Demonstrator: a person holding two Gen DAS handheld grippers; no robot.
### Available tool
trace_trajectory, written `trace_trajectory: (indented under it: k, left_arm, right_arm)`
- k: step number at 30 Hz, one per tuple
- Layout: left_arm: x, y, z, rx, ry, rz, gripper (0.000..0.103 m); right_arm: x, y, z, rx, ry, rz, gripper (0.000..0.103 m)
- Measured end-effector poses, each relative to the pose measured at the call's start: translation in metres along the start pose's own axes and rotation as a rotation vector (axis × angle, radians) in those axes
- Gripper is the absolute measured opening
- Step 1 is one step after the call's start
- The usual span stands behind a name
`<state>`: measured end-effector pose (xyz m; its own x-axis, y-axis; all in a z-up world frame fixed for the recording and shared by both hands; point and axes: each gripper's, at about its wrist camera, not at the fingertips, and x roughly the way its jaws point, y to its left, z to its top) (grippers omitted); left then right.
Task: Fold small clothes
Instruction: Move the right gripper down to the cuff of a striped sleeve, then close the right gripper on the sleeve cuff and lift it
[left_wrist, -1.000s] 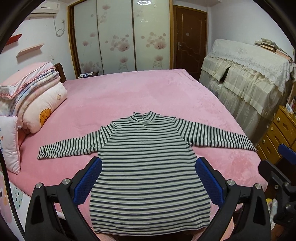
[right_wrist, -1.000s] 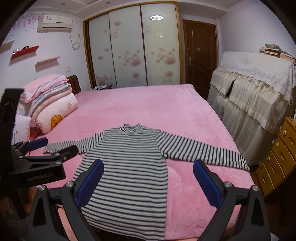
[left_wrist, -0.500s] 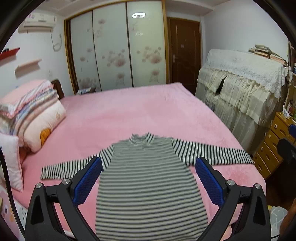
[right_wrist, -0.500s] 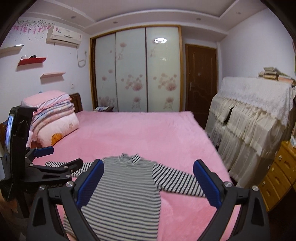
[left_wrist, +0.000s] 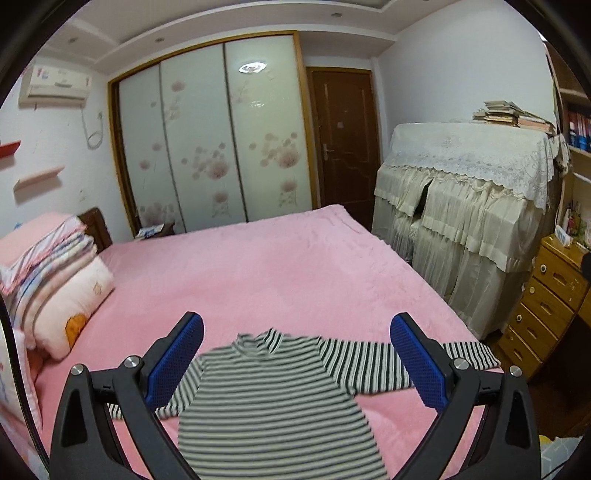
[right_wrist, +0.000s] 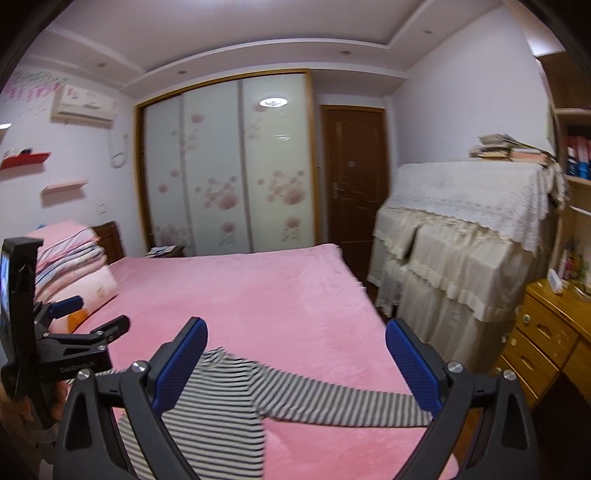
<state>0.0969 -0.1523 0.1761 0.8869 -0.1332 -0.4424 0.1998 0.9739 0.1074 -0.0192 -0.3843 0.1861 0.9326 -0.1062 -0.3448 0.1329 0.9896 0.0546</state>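
A small black-and-white striped long-sleeved top (left_wrist: 273, 398) lies flat on the pink bed (left_wrist: 280, 269), neck away from me, sleeves spread to both sides. It also shows in the right wrist view (right_wrist: 221, 406), low and left. My left gripper (left_wrist: 295, 362) is open and empty, held above the near part of the top. My right gripper (right_wrist: 295, 365) is open and empty, held above the top's right sleeve (right_wrist: 351, 406). The left gripper (right_wrist: 79, 328) shows from the side at the left of the right wrist view.
Stacked pillows and folded quilts (left_wrist: 48, 273) lie at the bed's left. A lace-covered piece of furniture (left_wrist: 465, 214) and a wooden drawer chest (left_wrist: 543, 306) stand to the right of the bed. A wardrobe (left_wrist: 210, 136) and door stand behind.
Both grippers have tilted upward and drawn back, so the top sits lower in both views and more of the room shows. The top has not moved. Both stay open.
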Motion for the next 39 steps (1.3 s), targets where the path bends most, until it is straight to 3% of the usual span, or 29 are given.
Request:
trace_trajectory:
  k: [4, 8, 13, 18, 24, 28, 33, 36, 39]
  left_arm:
    - [0.047, -0.046, 0.005, 0.046, 0.012, -0.022, 0.101]
    - [0.107, -0.088, -0.013, 0.053, 0.056, -0.054, 0.101]
    - [0.193, -0.153, -0.061, 0.074, 0.069, -0.089, 0.101]
    - [0.257, -0.217, -0.108, 0.111, 0.12, -0.136, 0.093]
    - [0.307, -0.267, -0.152, 0.13, 0.212, -0.155, 0.093]
    - [0.334, -0.294, -0.176, 0.124, 0.294, -0.185, 0.093]
    - [0.35, -0.317, -0.19, 0.157, 0.337, -0.19, 0.093]
    - [0.354, -0.325, -0.195, 0.153, 0.368, -0.201, 0.092]
    - [0.351, -0.318, -0.194, 0.137, 0.384, -0.21, 0.091]
  right_arm:
    - [0.031, -0.056, -0.011, 0.076, 0.03, -0.064, 0.098]
    - [0.071, -0.108, -0.035, 0.158, 0.103, -0.119, 0.098]
    - [0.137, -0.184, -0.101, 0.271, 0.241, -0.211, 0.098]
    - [0.196, -0.243, -0.177, 0.396, 0.393, -0.268, 0.093]
    - [0.242, -0.294, -0.262, 0.632, 0.543, -0.247, 0.081]
    - [0.258, -0.309, -0.294, 0.752, 0.575, -0.213, 0.078]
    - [0.278, -0.319, -0.316, 0.857, 0.597, -0.184, 0.071]
    - [0.292, -0.328, -0.323, 0.889, 0.595, -0.197, 0.061]
    - [0.302, -0.329, -0.324, 0.875, 0.606, -0.224, 0.033]
